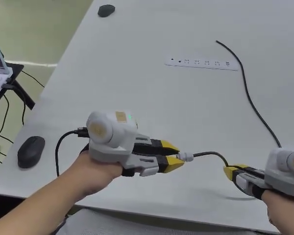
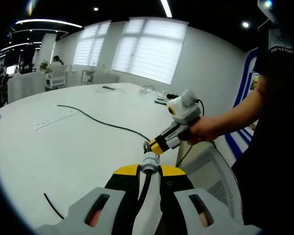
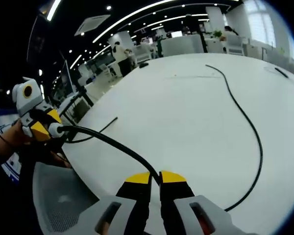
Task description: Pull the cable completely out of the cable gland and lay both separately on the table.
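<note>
You held the left gripper (image 1: 175,156) in your left hand, its yellow-tipped jaws clamped on the small white plastic cable gland (image 1: 186,157). The gland sat right at the jaw tips, raised off the white table (image 1: 137,93) near its front edge. The thin black cable (image 1: 213,154) came out of the gland's nose, arched up a little and ran across to the right gripper (image 1: 230,172). That gripper's jaws were pinched tight on the cable, well apart from the gland. In the left gripper view the cable also passed back between the jaws behind the gland, so it was threaded through the gland and not out of it.

On the table beyond lay a flat white power strip (image 1: 201,62) and a long black cord (image 1: 247,90). The cord curved towards your right hand; whether it joined the held cable could not be told. A black computer mouse (image 1: 31,151) rested at the left edge, and a second black mouse (image 1: 106,10) at the far side.
</note>
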The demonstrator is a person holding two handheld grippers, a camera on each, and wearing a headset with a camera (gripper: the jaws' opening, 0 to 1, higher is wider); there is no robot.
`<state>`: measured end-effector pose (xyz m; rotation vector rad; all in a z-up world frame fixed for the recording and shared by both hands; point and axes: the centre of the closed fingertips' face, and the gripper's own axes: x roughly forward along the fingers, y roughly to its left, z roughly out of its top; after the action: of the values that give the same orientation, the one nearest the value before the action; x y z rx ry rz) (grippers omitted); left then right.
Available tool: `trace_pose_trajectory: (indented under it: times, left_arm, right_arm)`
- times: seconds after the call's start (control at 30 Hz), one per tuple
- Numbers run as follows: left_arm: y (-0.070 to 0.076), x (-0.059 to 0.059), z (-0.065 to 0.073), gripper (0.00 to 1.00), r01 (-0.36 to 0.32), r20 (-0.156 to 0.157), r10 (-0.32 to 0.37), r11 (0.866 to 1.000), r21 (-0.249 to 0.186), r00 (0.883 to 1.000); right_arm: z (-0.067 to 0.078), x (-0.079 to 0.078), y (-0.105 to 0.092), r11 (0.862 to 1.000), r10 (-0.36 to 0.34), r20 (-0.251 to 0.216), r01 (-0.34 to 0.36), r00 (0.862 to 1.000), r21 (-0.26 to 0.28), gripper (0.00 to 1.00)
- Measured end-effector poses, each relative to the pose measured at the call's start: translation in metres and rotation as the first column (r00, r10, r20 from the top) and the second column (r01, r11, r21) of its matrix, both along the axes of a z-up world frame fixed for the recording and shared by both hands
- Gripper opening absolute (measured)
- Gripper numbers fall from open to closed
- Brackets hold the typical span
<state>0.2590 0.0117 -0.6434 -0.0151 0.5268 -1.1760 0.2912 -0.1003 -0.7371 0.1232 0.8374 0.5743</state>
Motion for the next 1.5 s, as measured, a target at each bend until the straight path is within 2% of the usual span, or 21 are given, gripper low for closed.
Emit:
trace_pose_trajectory:
  times: [0.2,0.43,0.57,0.63,0.73,0.8,0.83,0.93,0.97,1.03,1.07,1.13,1.17,1.3,1.37,1.4,1.43,1.47,1.5]
  left_arm:
    - [0.003,0.002,-0.002,0.14,-0.010,-0.003,0.010,1.000,0.008,1.000]
    - [0.001,0.003,-0.003,0.14,-0.007,-0.006,0.007,1.000,0.016,1.000]
    - [0.001,0.002,-0.002,0.14,-0.008,-0.007,0.008,1.000,0.013,1.000]
    - [0.001,0.002,-0.003,0.14,-0.002,-0.006,0.002,1.000,0.017,1.000]
    - [0.001,0.000,-0.003,0.14,0.002,-0.007,-0.002,1.000,0.023,1.000]
    - [0.001,-0.001,-0.003,0.14,0.003,-0.007,-0.002,1.000,0.026,1.000]
    - [0.001,-0.002,-0.003,0.14,0.004,-0.007,-0.004,1.000,0.028,1.000]
    - [0.000,-0.005,-0.005,0.14,0.016,-0.007,-0.015,0.999,0.036,1.000]
    - [0.000,-0.006,-0.006,0.14,0.017,-0.011,-0.016,0.999,0.042,1.000]
    - [0.000,-0.008,-0.007,0.14,0.020,-0.011,-0.019,0.999,0.049,1.000]
    - [0.000,-0.009,-0.007,0.14,0.020,-0.012,-0.020,0.999,0.049,1.000]
    - [0.000,-0.009,-0.007,0.14,0.020,-0.012,-0.019,0.999,0.048,1.000]
    - [0.000,-0.009,-0.007,0.14,0.021,-0.012,-0.020,0.999,0.049,1.000]
    - [0.000,-0.011,-0.010,0.14,0.024,-0.022,-0.023,0.998,0.057,0.999]
    - [-0.001,-0.012,-0.011,0.14,0.029,-0.025,-0.027,0.998,0.064,0.999]
    - [-0.001,-0.013,-0.012,0.14,0.029,-0.023,-0.027,0.997,0.065,0.999]
    - [-0.001,-0.013,-0.012,0.14,0.029,-0.023,-0.027,0.998,0.064,0.999]
    - [-0.002,-0.013,-0.012,0.14,0.027,-0.022,-0.026,0.998,0.064,0.999]
    - [-0.002,-0.013,-0.012,0.14,0.026,-0.021,-0.025,0.998,0.064,0.999]
  right_arm:
    - [0.003,-0.002,0.001,1.000,0.021,0.021,-0.021,1.000,-0.003,0.02]
    - [0.004,-0.002,0.000,0.995,0.081,0.077,-0.077,0.994,-0.062,0.02]
    - [0.003,-0.001,-0.001,0.992,0.105,0.091,-0.099,0.990,-0.078,0.03]
    - [0.005,-0.003,0.001,0.986,0.148,0.113,-0.136,0.983,-0.100,0.04]
    - [0.012,-0.004,0.006,0.975,0.197,0.152,-0.178,0.969,-0.130,0.16]
    - [0.018,-0.007,0.011,0.954,0.274,0.182,-0.242,0.944,-0.176,0.17]
    - [0.022,-0.009,0.014,0.940,0.315,0.201,-0.275,0.927,-0.204,0.19]
    - [0.033,-0.016,0.027,0.913,0.388,0.231,-0.338,0.892,-0.226,0.23]
    - [0.036,-0.018,0.031,0.895,0.425,0.239,-0.365,0.873,-0.256,0.23]
    - [0.040,-0.022,0.038,0.871,0.468,0.243,-0.397,0.850,-0.290,0.23]
    - [0.043,-0.024,0.043,0.854,0.497,0.249,-0.417,0.831,-0.312,0.23]
    - [0.048,-0.026,0.053,0.841,0.520,0.261,-0.436,0.813,-0.320,0.23]
    - [0.053,-0.027,0.059,0.832,0.536,0.269,-0.447,0.800,-0.329,0.23]
    - [0.067,-0.030,0.075,0.784,0.603,0.295,-0.482,0.741,-0.391,0.19]
    - [0.073,-0.033,0.083,0.754,0.641,0.307,-0.504,0.703,-0.422,0.17]
    - [0.075,-0.036,0.088,0.733,0.665,0.309,-0.517,0.680,-0.441,0.15]
    - [0.076,-0.037,0.090,0.720,0.679,0.306,-0.522,0.668,-0.457,0.13]
    - [0.075,-0.039,0.091,0.696,0.701,0.300,-0.529,0.647,-0.484,0.12]
    - [0.074,-0.039,0.092,0.685,0.710,0.295,-0.532,0.640,-0.497,0.11]
